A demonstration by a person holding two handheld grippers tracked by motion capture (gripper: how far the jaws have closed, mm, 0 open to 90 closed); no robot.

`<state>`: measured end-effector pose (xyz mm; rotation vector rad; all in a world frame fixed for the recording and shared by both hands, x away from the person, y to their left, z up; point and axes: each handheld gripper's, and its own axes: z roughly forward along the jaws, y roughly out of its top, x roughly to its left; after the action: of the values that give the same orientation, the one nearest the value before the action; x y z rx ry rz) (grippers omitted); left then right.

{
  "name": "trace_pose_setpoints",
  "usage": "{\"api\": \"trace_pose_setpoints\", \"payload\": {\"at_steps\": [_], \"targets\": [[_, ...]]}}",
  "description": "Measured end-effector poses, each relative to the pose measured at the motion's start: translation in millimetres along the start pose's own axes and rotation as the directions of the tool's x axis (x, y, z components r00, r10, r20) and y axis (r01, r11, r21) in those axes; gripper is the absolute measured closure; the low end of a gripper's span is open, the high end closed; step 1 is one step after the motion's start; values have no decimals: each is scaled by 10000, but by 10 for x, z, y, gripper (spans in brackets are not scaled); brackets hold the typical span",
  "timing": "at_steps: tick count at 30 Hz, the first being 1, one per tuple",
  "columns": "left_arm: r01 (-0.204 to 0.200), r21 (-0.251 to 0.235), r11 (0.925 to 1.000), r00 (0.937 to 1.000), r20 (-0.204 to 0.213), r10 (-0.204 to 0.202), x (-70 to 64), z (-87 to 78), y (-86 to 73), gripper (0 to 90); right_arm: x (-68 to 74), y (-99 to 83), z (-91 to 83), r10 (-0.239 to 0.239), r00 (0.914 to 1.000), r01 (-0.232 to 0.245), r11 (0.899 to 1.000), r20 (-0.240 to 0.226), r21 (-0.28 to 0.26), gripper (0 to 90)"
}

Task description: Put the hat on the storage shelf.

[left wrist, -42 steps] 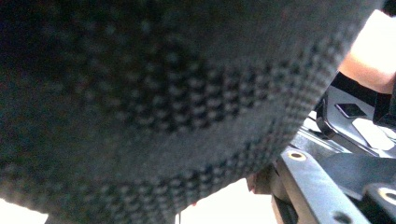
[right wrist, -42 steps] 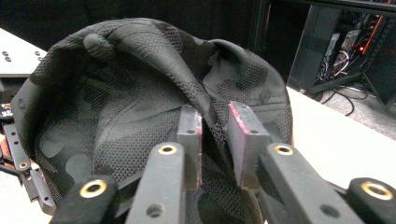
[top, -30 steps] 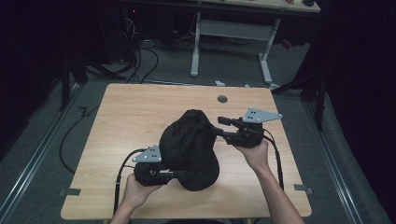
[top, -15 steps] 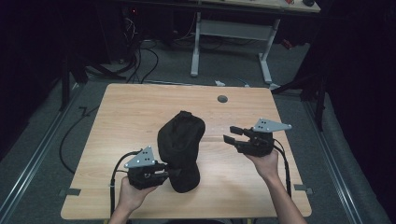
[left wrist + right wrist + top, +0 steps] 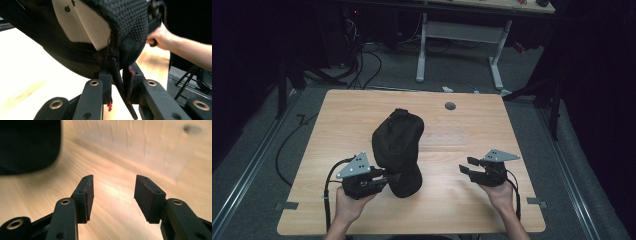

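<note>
With the left gripper (image 5: 384, 176) pinching only the black backpack (image 5: 398, 145) by its bottom edge and the right gripper (image 5: 468, 167) spread empty beside it, the backpack may slip free.

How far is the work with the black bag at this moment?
Done: the left hand-held gripper has pinched the edge of the black bag and holds it raised on the table.

In hand: one-sided hold only; the right hand-held gripper is open, empty and apart from the bag.

Left: probably the right one must grip again before further handling.
</note>
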<state>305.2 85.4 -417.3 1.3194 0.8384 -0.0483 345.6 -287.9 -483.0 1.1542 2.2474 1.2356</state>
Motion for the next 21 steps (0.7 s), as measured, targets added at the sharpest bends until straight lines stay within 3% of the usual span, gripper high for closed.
{"api": "trace_pose_setpoints", "payload": {"at_steps": [5,11,12,21], "targets": [[-279,-229,9993,9993,-261,273,20,0,88,787,-40,-253,117,124,9956,-190,9973,929,703,486],[-711,-167,9973,9960,-547,701,22,28,181,787,-70,-378,202,55,9894,-208,9943,1450,1044,457],[-748,-125,9971,9956,-572,740,29,35,198,787,-74,-409,233,4,9864,-220,9913,1641,1297,448],[-1071,182,9941,9911,-772,1082,42,120,352,786,-68,-409,237,-5,9826,-251,9905,1856,1353,421]]}}
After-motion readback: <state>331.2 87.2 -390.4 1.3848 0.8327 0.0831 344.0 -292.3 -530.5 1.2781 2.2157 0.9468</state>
